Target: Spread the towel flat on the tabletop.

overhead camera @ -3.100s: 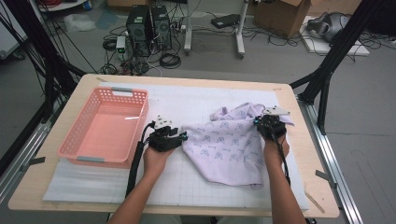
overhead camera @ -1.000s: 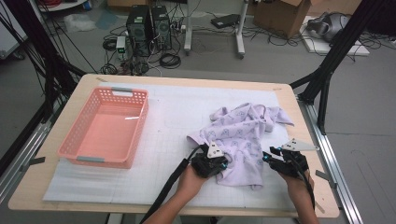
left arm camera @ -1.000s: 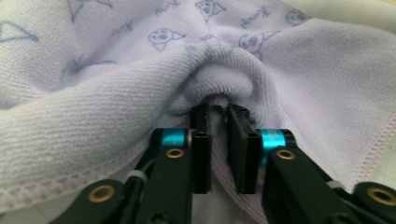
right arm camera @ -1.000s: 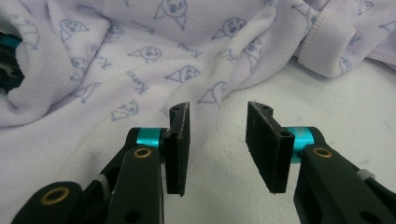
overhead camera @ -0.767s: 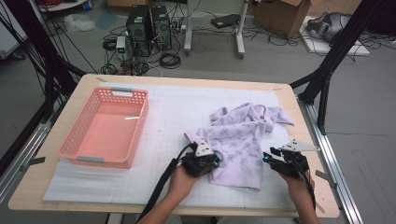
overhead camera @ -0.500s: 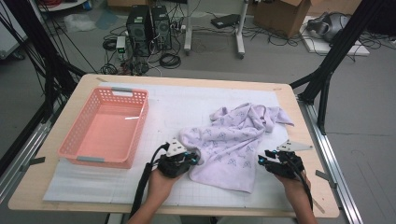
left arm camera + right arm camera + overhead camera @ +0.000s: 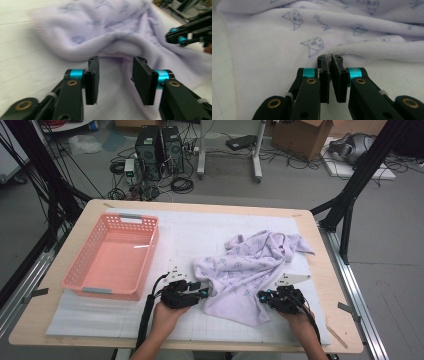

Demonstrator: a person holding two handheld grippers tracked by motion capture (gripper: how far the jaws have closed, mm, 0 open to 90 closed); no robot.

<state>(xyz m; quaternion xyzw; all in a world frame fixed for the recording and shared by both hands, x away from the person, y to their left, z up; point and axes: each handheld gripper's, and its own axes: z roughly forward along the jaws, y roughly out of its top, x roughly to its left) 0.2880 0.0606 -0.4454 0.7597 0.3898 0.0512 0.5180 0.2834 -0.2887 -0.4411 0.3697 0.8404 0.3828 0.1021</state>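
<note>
A lilac towel (image 7: 255, 265) with small printed faces lies crumpled on the white mat, right of centre. My left gripper (image 7: 205, 292) rests at the towel's near left corner. Its jaws have just been opening and stand open, with the folded towel edge (image 7: 100, 30) just past the tips and nothing pinched in my left gripper (image 7: 116, 62). My right gripper (image 7: 261, 296) sits at the towel's near right edge. Its jaws have just closed, and my right gripper (image 7: 329, 57) is pinched onto the hem of the towel (image 7: 274, 37). The right gripper (image 7: 175, 37) also appears far off in the left gripper view.
A pink plastic basket (image 7: 150, 250) stands empty on the left of the table. The white gridded mat (image 7: 190, 230) covers most of the wooden tabletop (image 7: 322, 275). Beyond the far edge are computer towers, cables and boxes on the floor.
My left hand pulled the towel's corner leftward, then opened and let it go. My right hand slid left to the towel's edge and shut on it.
</note>
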